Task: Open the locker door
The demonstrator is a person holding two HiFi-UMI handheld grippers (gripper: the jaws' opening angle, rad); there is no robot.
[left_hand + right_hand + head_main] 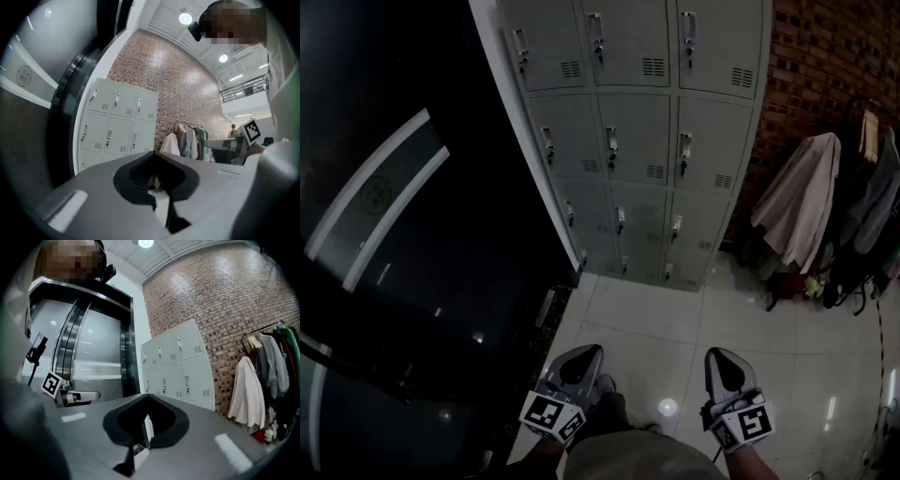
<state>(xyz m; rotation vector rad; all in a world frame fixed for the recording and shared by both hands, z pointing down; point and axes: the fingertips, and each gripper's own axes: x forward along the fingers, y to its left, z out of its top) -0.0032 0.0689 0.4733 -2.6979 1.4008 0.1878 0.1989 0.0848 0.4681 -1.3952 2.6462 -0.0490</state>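
The grey locker bank (642, 141) stands against the wall ahead, with three columns of doors, all closed, each with a small latch handle. It also shows in the left gripper view (117, 124) and the right gripper view (176, 366), well beyond the jaws. My left gripper (577, 361) and right gripper (727, 366) are held low near my body over the floor, far short of the lockers. Both point toward them. The left gripper (152, 154) has its jaws together with nothing held. The right gripper (146, 397) is likewise shut and empty.
A brick wall (825, 56) runs to the right of the lockers. A clothes rack with hanging coats (820, 211) stands at the right. A dark glass wall (394, 234) lines the left side. Pale glossy floor tiles (637, 328) lie between me and the lockers.
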